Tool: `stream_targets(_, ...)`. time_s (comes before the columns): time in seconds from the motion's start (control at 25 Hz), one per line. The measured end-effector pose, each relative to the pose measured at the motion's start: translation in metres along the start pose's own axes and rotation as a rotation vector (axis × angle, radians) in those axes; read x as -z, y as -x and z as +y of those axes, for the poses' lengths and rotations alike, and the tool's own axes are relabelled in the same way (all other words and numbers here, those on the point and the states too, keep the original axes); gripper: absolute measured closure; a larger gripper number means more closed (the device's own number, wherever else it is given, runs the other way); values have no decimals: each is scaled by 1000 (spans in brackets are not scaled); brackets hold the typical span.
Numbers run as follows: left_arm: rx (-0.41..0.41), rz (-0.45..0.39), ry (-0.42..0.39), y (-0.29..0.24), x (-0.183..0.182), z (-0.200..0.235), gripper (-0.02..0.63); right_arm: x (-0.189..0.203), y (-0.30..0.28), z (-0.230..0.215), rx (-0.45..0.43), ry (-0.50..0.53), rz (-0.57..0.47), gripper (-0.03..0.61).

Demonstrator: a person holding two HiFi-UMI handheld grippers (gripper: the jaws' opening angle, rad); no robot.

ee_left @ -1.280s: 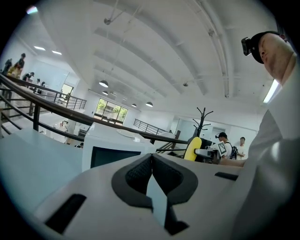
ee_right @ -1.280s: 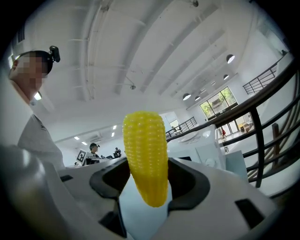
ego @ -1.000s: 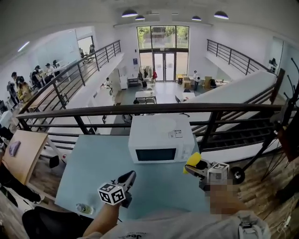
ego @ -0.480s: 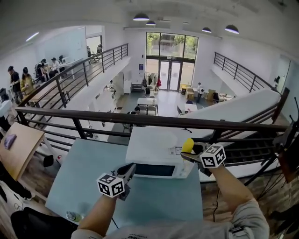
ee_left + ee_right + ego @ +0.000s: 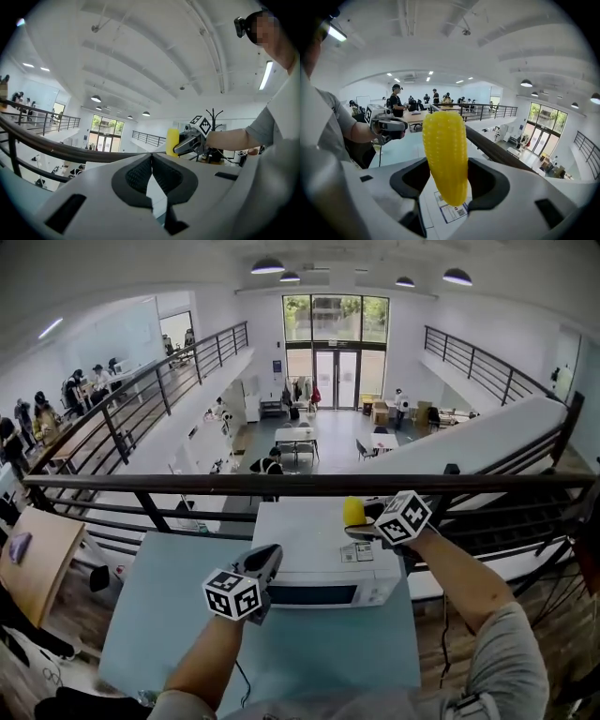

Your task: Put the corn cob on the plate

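Note:
A yellow corn cob [image 5: 445, 154] stands upright between the pads of my right gripper [image 5: 447, 177], which is shut on its lower half. In the head view the corn cob [image 5: 353, 512] and right gripper [image 5: 364, 523] hover over the top of a white microwave [image 5: 309, 545]. My left gripper [image 5: 265, 565] hangs in front of the microwave's left part, its jaws shut with nothing between them [image 5: 151, 173]. From the left gripper view the corn cob [image 5: 172, 142] shows up ahead to the right. No plate shows in any view.
The microwave stands on a light blue table [image 5: 178, 601] against a dark railing [image 5: 187, 486] with a drop to a lower floor behind it. A paper label [image 5: 451, 208] lies on the microwave top. A wooden table [image 5: 28, 563] stands at the left.
My right gripper has carried the corn cob from beside the microwave's right end up and leftward over its top. The left gripper has risen toward the microwave's front.

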State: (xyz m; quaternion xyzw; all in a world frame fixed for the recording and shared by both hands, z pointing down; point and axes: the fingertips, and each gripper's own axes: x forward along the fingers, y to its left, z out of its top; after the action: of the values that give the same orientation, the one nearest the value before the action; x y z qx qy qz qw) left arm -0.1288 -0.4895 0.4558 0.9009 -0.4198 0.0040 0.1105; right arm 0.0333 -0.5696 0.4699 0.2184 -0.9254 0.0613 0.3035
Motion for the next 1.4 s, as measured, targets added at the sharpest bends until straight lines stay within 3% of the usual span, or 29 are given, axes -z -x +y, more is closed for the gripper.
stream_targets(0.28,11,17,1,-37,1,11,595,-7,-43,-24,-26,77,138,318)
stream_targets(0.72,42,45,11,-63,17,11,595,19,-84,-43,-34,184,356,318)
stream_targets(1.4,58,46,31,-68,23,12,595,33,-111,-44,-45,228,400,321)
